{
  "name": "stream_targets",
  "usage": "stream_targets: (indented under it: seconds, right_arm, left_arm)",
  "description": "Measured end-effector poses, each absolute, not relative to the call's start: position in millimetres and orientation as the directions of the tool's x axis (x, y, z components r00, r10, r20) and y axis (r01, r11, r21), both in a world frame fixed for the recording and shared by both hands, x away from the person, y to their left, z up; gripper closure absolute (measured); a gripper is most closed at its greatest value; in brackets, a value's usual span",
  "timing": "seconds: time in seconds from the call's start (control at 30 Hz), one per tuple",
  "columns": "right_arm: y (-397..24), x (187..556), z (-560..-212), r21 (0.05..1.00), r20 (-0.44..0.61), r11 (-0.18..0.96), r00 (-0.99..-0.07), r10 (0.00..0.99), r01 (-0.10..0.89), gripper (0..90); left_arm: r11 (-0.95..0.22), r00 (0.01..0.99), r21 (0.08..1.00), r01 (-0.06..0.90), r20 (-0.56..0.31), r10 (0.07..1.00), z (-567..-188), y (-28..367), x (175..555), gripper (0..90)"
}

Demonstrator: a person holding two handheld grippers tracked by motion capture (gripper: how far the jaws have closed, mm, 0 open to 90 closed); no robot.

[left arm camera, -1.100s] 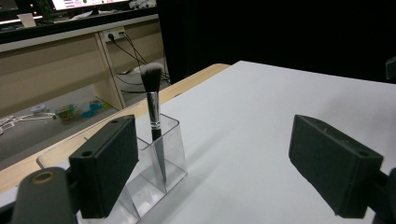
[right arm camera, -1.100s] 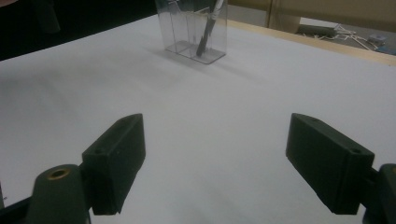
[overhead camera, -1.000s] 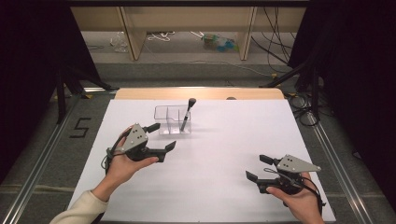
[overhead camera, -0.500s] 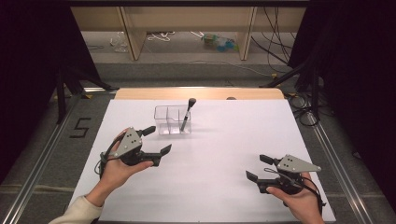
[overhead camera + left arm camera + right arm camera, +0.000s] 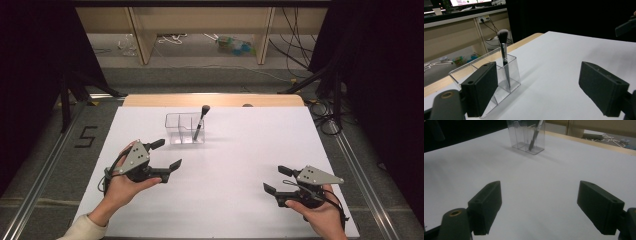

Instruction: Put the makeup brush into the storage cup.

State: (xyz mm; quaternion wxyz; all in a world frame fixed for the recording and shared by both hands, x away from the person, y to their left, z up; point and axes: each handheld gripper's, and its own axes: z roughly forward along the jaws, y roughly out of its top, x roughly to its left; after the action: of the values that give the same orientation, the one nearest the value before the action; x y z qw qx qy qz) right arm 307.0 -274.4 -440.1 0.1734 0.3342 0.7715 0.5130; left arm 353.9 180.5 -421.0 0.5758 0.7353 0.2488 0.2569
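A clear plastic organiser [image 5: 184, 129] with several compartments stands on the white table toward the back centre. A makeup brush [image 5: 200, 121] with a black handle leans in its right compartment, bristles up. My left gripper [image 5: 166, 155] is open and empty, held in a hand left of and nearer than the organiser. In the left gripper view the organiser [image 5: 510, 75] and brush [image 5: 503, 50] sit just beyond the left jaw. My right gripper [image 5: 276, 180] is open and empty near the front right. The right gripper view has the organiser [image 5: 526, 137] far off.
The white table top [image 5: 240, 150] has a wooden strip [image 5: 210, 100] along its far edge. Shelving, cables and a bottle lie on the floor beyond. Dark stands flank both sides, and a "5" mark [image 5: 85, 136] is on the floor at the left.
My left gripper has drawn back toward the person and slightly left, away from the organiser. The right gripper has stayed put.
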Motion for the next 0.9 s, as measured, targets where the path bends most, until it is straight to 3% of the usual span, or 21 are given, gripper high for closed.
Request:
stream_targets:
  seconds: [0.9]
  right_arm:
    - [-274, 308, -440, 0.908, 0.074, 0.249, -0.714, 0.696, 0.337, 20.9]
  left_arm:
    - [-0.188, 0.752, 0.980, 0.061, 0.079, 0.654, -427, 191, 323, 15.6]
